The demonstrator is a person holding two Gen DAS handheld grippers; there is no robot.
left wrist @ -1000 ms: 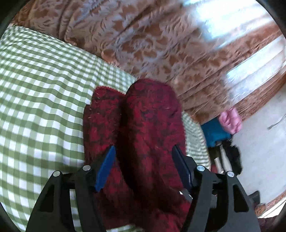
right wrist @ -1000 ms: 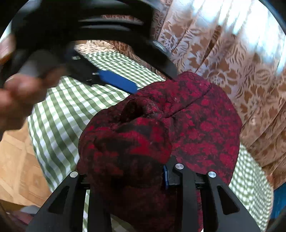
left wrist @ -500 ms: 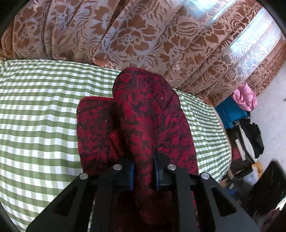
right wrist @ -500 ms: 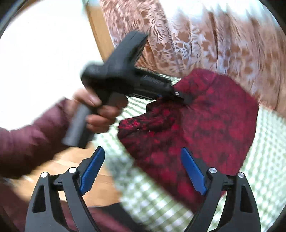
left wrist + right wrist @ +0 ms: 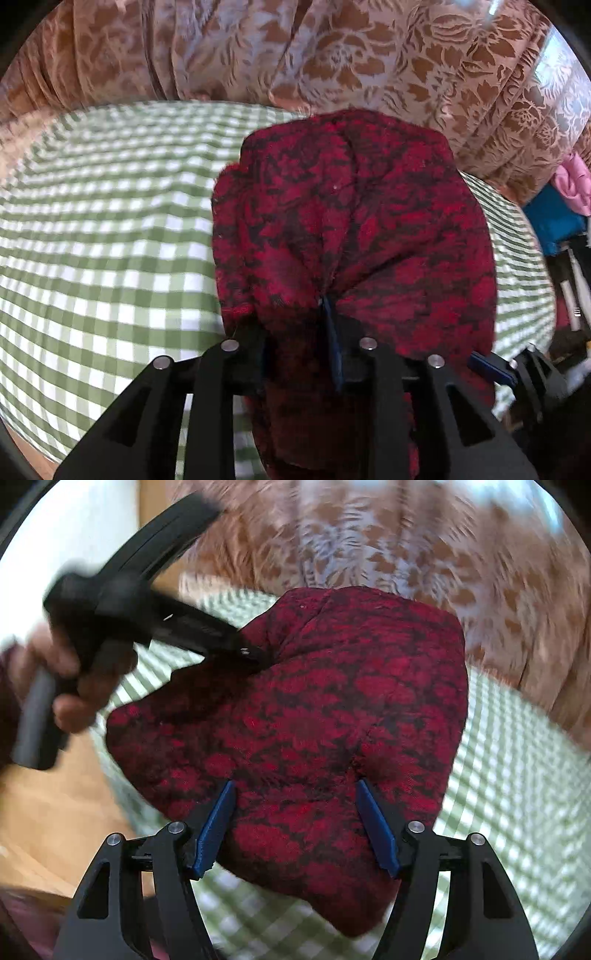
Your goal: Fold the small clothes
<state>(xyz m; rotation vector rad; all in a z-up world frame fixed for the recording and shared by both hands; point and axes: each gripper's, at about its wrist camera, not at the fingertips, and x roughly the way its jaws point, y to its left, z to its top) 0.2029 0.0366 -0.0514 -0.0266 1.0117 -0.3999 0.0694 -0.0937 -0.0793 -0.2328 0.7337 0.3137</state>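
Note:
A small red-and-black patterned garment (image 5: 351, 229) lies folded over on the green-checked tablecloth (image 5: 110, 240). My left gripper (image 5: 301, 332) is shut on its near edge, the cloth bunched between the blue pads. In the right wrist view the same garment (image 5: 314, 709) fills the middle. My right gripper (image 5: 295, 812) is open, its blue pads (image 5: 216, 827) straddling the garment's near edge, and I cannot tell whether they touch it. The left gripper (image 5: 255, 657) shows there at the upper left, pinching the garment's far corner, held by a hand (image 5: 74, 686).
A brown floral curtain (image 5: 332, 55) hangs close behind the table. Blue and pink bags (image 5: 561, 206) and dark clutter sit on the floor at the right. The table edge and wooden floor (image 5: 55, 812) lie at the left of the right wrist view.
My left gripper stayed shut on the garment and spread it flatter over the table. My right gripper, shut on the cloth a second ago, has opened and now straddles the near edge.

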